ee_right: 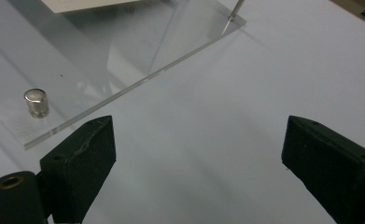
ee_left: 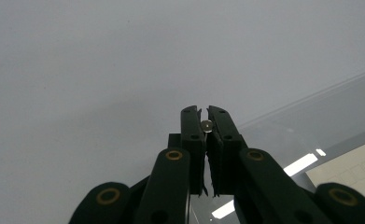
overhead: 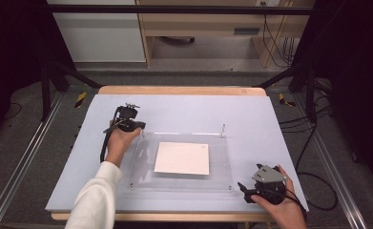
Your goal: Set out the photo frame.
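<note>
Two hand-held tongs work at one clear acrylic plate (overhead: 141,164) on a pale bench (overhead: 251,112). The left tongs (overhead: 139,128) are clamped on a small metal pin (ee_left: 207,124) at the plate's far-left corner. The right tongs (overhead: 241,187) rest near the near-right corner, jaws wide apart around nothing. One white sheet (overhead: 182,158) lies under the plate. Four corner pegs appear to mark the plate, though the near-left one is faint; one stubby peg (ee_right: 35,103) is clear in the right gripper view.
</note>
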Demonstrator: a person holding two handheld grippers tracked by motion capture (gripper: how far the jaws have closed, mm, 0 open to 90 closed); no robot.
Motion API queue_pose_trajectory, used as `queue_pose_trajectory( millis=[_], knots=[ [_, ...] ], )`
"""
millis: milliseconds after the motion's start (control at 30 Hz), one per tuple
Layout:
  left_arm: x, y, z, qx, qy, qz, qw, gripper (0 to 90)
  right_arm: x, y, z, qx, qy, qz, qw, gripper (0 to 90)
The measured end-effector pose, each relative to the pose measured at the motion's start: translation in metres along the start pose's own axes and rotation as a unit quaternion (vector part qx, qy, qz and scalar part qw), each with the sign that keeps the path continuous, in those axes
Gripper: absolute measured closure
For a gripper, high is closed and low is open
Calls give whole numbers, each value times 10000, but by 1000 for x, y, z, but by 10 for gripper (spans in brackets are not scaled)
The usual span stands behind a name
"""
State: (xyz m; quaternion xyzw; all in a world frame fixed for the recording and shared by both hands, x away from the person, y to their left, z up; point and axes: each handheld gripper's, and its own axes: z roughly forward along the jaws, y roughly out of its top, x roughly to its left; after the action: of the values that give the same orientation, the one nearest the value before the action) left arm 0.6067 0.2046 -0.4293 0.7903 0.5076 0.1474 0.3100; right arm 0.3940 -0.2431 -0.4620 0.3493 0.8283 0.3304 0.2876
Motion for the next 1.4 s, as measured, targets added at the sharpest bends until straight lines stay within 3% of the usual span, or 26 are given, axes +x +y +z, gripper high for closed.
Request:
queue_pose_trajectory(
  millis=[233, 900, 1133, 1400],
  knots=[
    [1, 1, 1, 27, -12, -5, 10000, 849, 2, 0, 2, 56, 148, -110, 9998, 176],
    [2, 4, 2, 123, -76, -63, 9999, 849, 16, 0, 1, 153, 462, -423, 9979, 159],
    [3, 4, 3, 137, -98, -44, 9998, 848, 26, 4, 7, 27, 525, -771, 9956, 206],
    [4, 3, 3, 102, -123, -28, 9999, 848, 39, 12, 9, -387, 522, -1391, 9881, 321]
  ],
)
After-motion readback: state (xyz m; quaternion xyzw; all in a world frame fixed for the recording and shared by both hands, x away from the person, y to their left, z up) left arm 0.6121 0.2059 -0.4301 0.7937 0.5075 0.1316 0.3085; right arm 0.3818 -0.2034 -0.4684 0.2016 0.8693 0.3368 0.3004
